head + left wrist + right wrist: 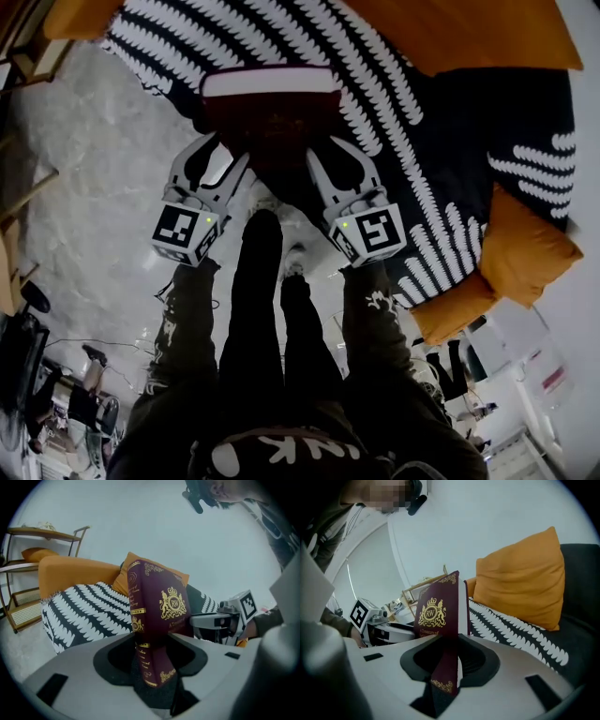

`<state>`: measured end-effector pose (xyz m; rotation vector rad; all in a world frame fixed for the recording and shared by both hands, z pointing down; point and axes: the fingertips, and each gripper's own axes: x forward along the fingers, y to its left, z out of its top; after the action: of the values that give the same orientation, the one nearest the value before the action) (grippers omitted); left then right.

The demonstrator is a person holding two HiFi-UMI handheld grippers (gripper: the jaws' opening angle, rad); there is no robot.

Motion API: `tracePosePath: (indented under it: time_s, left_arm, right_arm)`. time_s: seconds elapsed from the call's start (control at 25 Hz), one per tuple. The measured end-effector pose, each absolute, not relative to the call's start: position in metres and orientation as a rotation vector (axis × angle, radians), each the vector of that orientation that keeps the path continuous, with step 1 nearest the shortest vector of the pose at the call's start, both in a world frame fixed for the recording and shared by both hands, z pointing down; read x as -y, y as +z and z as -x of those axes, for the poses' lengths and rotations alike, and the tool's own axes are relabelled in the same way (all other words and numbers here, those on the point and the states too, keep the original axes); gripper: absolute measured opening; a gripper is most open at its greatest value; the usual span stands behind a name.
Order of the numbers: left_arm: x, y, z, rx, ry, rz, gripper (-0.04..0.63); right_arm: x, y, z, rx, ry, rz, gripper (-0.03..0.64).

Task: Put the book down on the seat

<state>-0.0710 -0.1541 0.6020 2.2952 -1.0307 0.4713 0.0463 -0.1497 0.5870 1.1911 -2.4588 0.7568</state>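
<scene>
A dark maroon book with gold print hangs between both grippers, its white page edge on the far side. It is above the sofa seat, which is covered by a black-and-white leaf-pattern throw. My left gripper is shut on the book's left side and my right gripper on its right side. In the left gripper view the book stands upright in the left gripper, spine toward the camera. In the right gripper view the book's crested cover rises from the right gripper.
Orange cushions lean at the sofa's right end and back. A wooden shelf rack stands left of the sofa. Grey floor lies in front, with the person's legs below the grippers and clutter at the lower left.
</scene>
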Motion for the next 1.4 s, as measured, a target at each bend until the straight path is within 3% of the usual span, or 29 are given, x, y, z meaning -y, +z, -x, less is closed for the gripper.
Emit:
tracePosePath:
  time_s: [0.16,0.44,0.68,0.96,1.12,1.32,1.4]
  left_arm:
    - [0.154,0.589,0.059,1.034,0.517,-2.313,0.19]
    - [0.174,0.69,0.107,1.0,0.439,-2.24,0.195]
    - [0.194,0.712,0.11,1.001,0.343,-2.197,0.195]
    - [0.205,0.715,0.113,1.002,0.266,-2.214,0.147]
    - [0.217,0.703,0.119,1.041,0.234,-2.246,0.031]
    - [0.224,0.689,0.115,1.042,0.208,-2.304,0.005]
    - [0.227,0.676,0.112,1.046,0.229,-2.341,0.005]
  right_arm:
    - [0.148,0.58,-0.06,2.466,0.783,-1.222,0.106]
    - [0.169,0.678,-0.013,2.39,0.87,-1.23,0.107]
    - [0.186,0.699,-0.014,2.376,0.928,-1.251,0.109]
    - [0.191,0.712,-0.021,2.386,0.977,-1.232,0.12]
    - [0.197,0.71,-0.029,2.375,0.932,-1.259,0.121]
    - [0.206,0.697,-0.05,2.347,0.791,-1.364,0.008]
    - [0.208,0.685,-0.049,2.363,0.74,-1.353,0.008]
